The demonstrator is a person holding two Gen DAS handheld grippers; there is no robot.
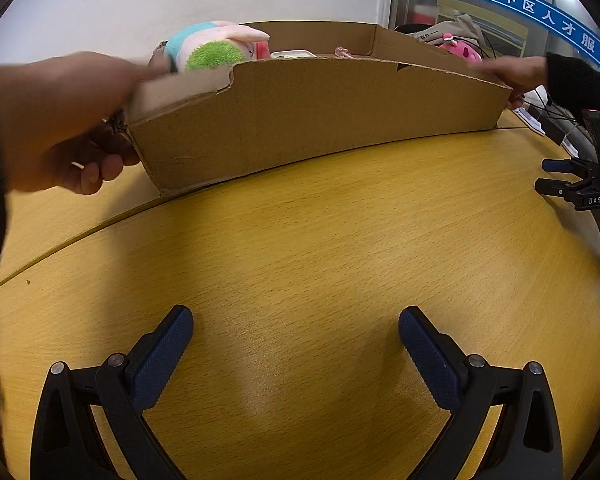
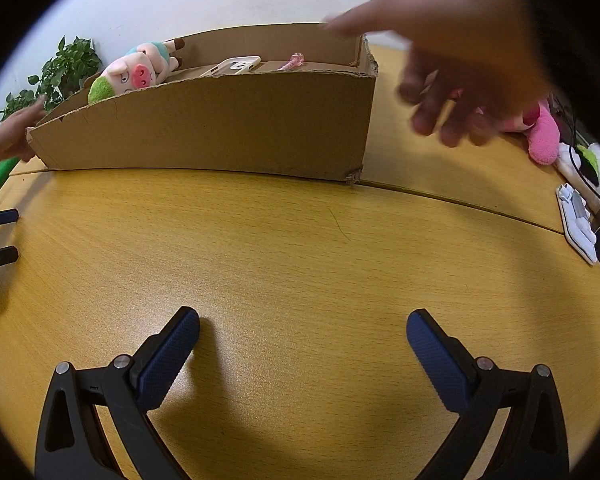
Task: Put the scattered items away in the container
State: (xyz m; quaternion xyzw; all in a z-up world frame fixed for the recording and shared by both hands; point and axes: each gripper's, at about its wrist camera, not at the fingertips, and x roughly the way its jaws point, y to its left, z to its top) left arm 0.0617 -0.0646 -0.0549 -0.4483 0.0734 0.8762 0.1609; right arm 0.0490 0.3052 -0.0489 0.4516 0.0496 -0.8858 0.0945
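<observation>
Left wrist view: both claws, left claw (image 1: 296, 326) and right claw (image 2: 303, 330), lie spread and idle on the tabletop (image 1: 320, 216), because bare hands (image 1: 60, 120) grip the cardboard box (image 1: 308, 120) ends; plush pig (image 2: 134, 72) already inside, far left.

The left gripper (image 1: 296, 344) rests low over the wooden tabletop (image 1: 320, 240), its jaws spread wide with nothing between them. Beyond stands a cardboard box (image 1: 300, 120) with a torn front rim. A bare hand (image 1: 60, 120) grips its left end, another hand (image 1: 516, 74) touches its right corner. A plush pig (image 1: 216, 46) pokes above the rim, beside a white case (image 1: 294, 54). The right gripper (image 1: 556, 178) lies at the far right edge, jaws apart
</observation>
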